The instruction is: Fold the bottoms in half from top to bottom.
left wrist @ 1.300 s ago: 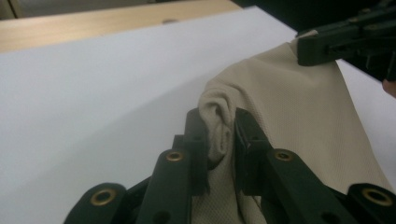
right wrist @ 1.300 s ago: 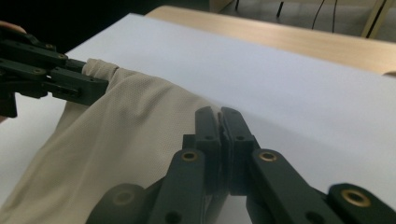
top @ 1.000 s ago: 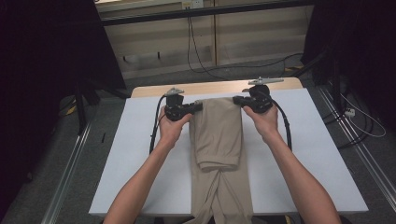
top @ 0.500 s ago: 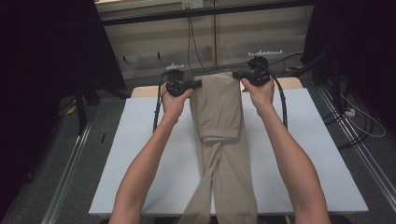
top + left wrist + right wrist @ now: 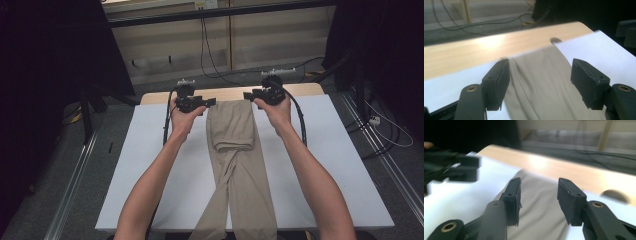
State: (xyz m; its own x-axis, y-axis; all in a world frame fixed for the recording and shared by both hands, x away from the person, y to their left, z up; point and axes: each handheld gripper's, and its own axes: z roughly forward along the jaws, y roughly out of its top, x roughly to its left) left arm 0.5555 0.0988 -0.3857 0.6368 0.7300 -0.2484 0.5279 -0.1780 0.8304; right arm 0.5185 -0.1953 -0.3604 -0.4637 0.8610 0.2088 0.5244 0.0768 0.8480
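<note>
Overhead, the left black two-jaw tool (image 5: 210,102) is sitting at the far left corner of the folded beige fabric trousers (image 5: 235,145), its jaws standing wide apart in the left gripper view, with cloth lying between them, unpinched. The trousers are lying lengthwise down the middle of the white-covered tabletop (image 5: 150,165); the upper part is folded back on itself, and the legs are running off the near edge. A bare pale wooden strip (image 5: 474,50) is showing along the far side, beyond the cloth's top edge. The right black two-jaw tool (image 5: 248,95) is sitting at the far right corner; its jaws are also standing apart over the cloth (image 5: 541,210) in the right gripper view.
</note>
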